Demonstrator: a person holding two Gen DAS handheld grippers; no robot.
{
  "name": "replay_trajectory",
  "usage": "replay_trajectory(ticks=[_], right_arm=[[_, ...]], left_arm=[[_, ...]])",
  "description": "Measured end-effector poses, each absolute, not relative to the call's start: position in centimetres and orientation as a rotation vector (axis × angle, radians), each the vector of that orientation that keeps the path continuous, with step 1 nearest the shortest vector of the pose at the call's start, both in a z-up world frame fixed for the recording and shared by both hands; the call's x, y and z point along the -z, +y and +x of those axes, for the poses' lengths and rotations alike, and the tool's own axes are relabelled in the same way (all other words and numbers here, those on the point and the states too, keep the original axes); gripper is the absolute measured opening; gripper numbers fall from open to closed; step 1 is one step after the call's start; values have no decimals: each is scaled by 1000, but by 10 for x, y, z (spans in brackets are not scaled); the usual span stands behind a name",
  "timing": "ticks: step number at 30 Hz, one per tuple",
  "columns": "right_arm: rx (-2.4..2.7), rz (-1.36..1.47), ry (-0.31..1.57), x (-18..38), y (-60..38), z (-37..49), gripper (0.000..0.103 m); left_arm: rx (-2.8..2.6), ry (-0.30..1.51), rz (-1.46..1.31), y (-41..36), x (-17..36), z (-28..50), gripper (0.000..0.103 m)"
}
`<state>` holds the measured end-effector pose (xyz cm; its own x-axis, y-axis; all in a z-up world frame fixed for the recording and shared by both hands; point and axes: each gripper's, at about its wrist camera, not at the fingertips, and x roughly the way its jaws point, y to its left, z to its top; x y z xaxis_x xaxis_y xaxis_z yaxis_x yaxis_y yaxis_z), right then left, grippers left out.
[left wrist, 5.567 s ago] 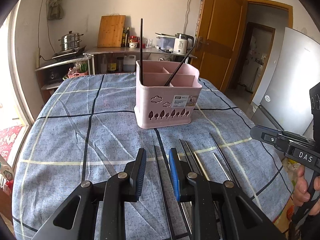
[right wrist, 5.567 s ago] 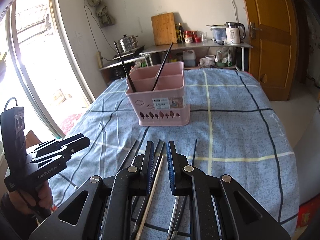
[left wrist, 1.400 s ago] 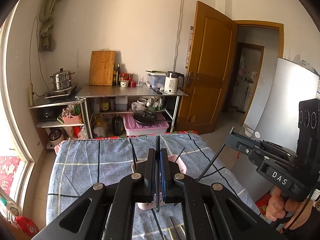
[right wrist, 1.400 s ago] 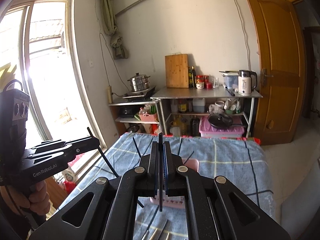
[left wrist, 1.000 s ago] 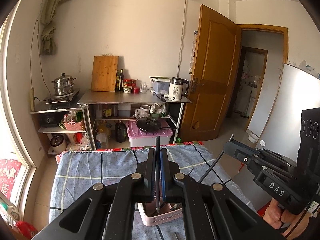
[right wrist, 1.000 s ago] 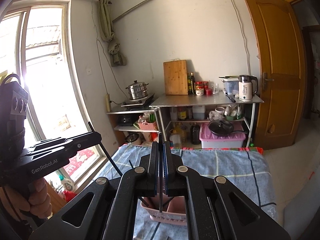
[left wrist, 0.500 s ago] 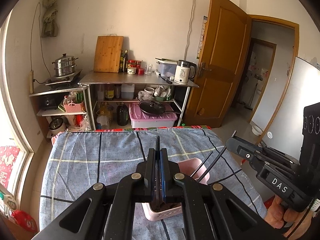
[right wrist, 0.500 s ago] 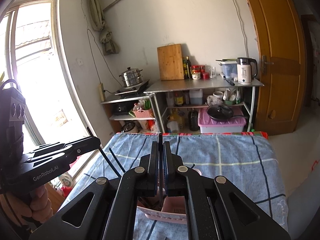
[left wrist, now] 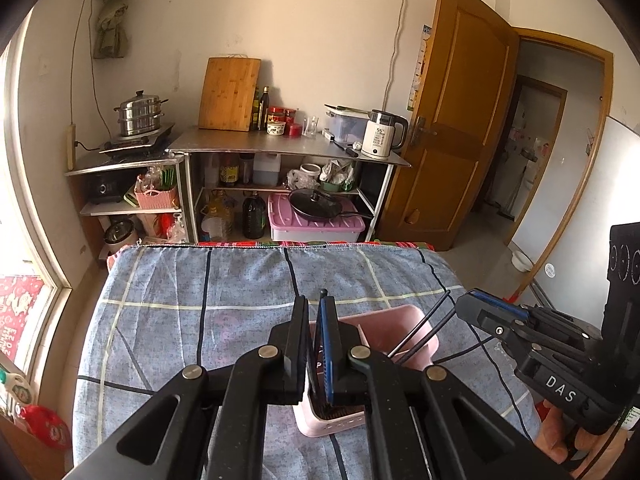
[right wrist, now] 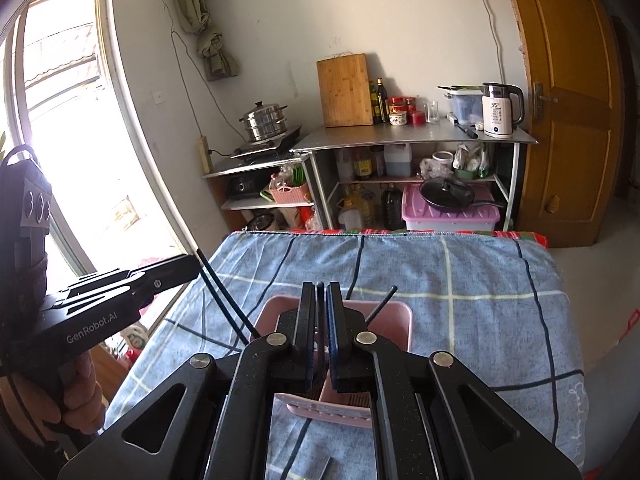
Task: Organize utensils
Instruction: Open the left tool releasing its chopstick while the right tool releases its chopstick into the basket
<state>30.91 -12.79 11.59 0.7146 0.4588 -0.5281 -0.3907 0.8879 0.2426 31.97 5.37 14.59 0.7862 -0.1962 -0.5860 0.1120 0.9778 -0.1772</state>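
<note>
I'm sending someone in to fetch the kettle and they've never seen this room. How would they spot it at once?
Start at the brown wooden door and look just left of it, at the metal shelf table against the back wall. The kettle stands on the tabletop's end nearest the door. It is the only white thing up there, with a black handle and lid.

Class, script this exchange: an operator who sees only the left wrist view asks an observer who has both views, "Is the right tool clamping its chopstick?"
Observer: No. The right tool has just been opening, and its chopstick stands loose between the jaws, over the pink basket.
Operator: Any utensils lying on the cloth?
Observer: Yes. One dark utensil end shows at the bottom edge, nearer than the basket.
</note>
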Motion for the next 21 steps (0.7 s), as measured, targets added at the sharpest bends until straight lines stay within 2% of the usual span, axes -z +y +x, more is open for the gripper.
replay_trajectory(ticks=[9,21], right_arm=[[-462,137,568,-134,-145,287,12],[-457,150,525,-128,-173,218,12]], left_arm=[[162,571,-151,60,-164,283,6],[174,540,-161,52,-144,207,6]])
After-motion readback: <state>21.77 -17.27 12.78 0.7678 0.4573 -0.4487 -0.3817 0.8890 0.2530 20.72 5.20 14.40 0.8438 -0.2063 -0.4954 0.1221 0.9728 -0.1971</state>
